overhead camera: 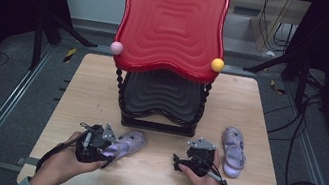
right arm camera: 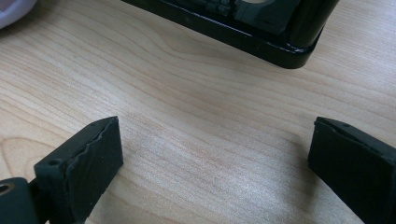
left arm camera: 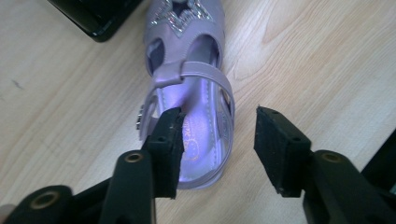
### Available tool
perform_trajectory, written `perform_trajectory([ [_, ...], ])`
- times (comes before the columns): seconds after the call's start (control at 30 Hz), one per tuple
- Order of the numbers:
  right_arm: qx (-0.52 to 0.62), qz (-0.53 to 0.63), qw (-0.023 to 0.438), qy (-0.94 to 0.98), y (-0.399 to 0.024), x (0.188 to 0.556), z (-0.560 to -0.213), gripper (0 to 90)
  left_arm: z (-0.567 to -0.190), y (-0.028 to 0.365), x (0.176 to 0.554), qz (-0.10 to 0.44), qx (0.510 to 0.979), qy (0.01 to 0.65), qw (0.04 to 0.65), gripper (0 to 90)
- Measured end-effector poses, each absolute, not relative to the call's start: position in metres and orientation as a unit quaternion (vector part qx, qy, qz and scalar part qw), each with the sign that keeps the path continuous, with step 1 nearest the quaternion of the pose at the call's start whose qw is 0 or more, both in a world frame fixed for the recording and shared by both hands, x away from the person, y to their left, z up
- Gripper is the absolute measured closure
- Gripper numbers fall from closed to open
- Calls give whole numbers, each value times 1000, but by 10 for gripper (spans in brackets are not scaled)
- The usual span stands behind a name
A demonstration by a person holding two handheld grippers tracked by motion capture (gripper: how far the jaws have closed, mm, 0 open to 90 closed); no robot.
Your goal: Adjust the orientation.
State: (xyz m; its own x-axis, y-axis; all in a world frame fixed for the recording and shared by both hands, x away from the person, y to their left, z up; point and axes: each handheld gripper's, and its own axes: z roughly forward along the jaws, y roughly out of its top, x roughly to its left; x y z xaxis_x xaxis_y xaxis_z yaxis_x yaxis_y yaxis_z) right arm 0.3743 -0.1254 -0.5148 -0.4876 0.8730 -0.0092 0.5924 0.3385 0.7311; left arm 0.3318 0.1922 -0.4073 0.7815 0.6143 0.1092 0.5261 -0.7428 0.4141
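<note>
Two lilac sandals lie on the wooden table (overhead camera: pixel 152 184). The left sandal (overhead camera: pixel 133 141) (left arm camera: pixel 187 79) has a glittery star on its toe and a strap across the middle. My left gripper (overhead camera: pixel 110 148) (left arm camera: pixel 218 119) is open at its heel end: one jaw sits over the insole, the other outside the sandal's side wall. The right sandal (overhead camera: pixel 234 146) lies to the right of my right gripper (overhead camera: pixel 189 161) (right arm camera: pixel 217 135). That gripper stands wide open over bare wood with nothing between its jaws.
A two-tier rack stands mid-table: a red wavy tray (overhead camera: pixel 171 23) on top and a black tray (overhead camera: pixel 161 97) below. Its black base (right arm camera: pixel 261 42) is just ahead of the right gripper. A pink ball (overhead camera: pixel 116 47) and a yellow ball (overhead camera: pixel 217 64) sit at the red tray's corners.
</note>
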Motion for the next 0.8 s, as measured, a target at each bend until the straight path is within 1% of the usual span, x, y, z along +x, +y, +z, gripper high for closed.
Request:
perform_trajectory([
  [0.1, 463, 342, 205, 792, -125, 374, -515, 34, -422, 187, 338, 101, 929, 312, 170, 553],
  [0.3, 463, 342, 205, 792, -125, 374, -515, 34, -440, 183, 344, 82, 932, 319, 153, 609],
  [0.57, 463, 342, 205, 792, -125, 374, -515, 34, -448, 181, 349, 71, 935, 320, 137, 699],
  [0.63, 463, 342, 205, 792, -125, 374, -515, 34, -449, 180, 350, 70, 934, 321, 138, 707],
  [0.67, 463, 342, 205, 792, -125, 374, -515, 34, -449, 180, 350, 68, 935, 321, 136, 736],
  [0.8, 463, 342, 205, 792, -125, 374, -515, 34, -450, 179, 350, 65, 936, 320, 135, 778],
])
